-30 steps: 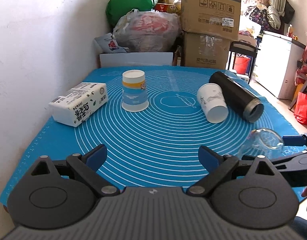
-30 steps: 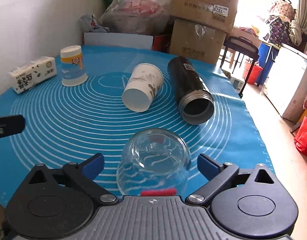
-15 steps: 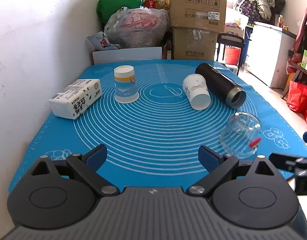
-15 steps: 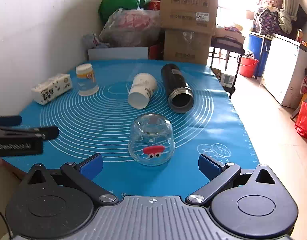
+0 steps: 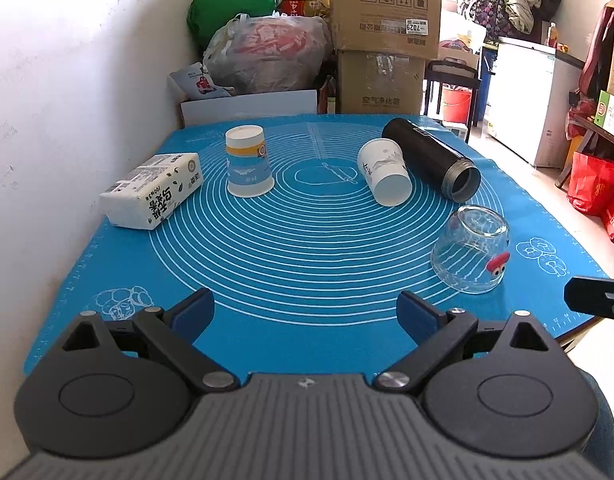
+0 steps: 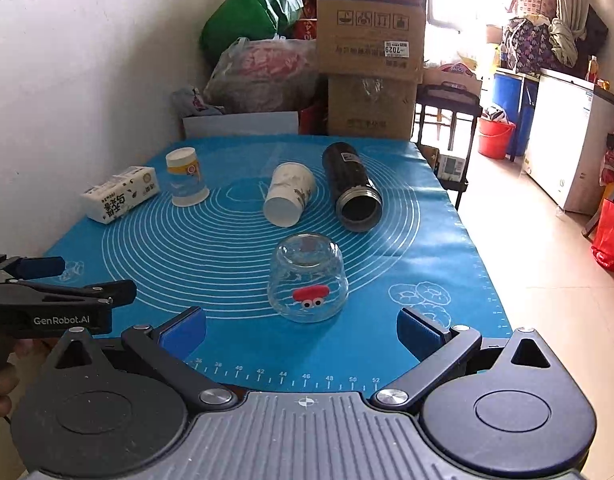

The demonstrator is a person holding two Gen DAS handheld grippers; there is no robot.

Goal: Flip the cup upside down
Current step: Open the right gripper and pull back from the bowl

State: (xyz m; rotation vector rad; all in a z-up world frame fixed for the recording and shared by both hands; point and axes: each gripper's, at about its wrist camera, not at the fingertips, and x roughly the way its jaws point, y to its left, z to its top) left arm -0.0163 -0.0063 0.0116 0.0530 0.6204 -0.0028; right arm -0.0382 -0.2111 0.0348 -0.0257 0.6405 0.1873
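Observation:
A clear glass cup (image 6: 307, 282) with a red sticker stands upside down on the blue mat (image 6: 227, 248), near its front edge. It also shows in the left wrist view (image 5: 471, 250) at the right. My right gripper (image 6: 301, 330) is open and empty, held back from the cup at the mat's front edge. My left gripper (image 5: 305, 312) is open and empty over the mat's front left. The left gripper shows from the side in the right wrist view (image 6: 51, 280).
A white paper cup (image 6: 289, 194) and a black flask (image 6: 353, 186) lie on their sides behind the glass. An upturned blue and white paper cup (image 6: 185, 178) and a tissue pack (image 6: 119, 194) stand at the left by the wall. Boxes (image 6: 371, 48) and bags crowd the far end.
Both grippers have drawn back toward the front edge of the table. The glass cup, between the right gripper's fingers a second ago, now stands free on the mat.

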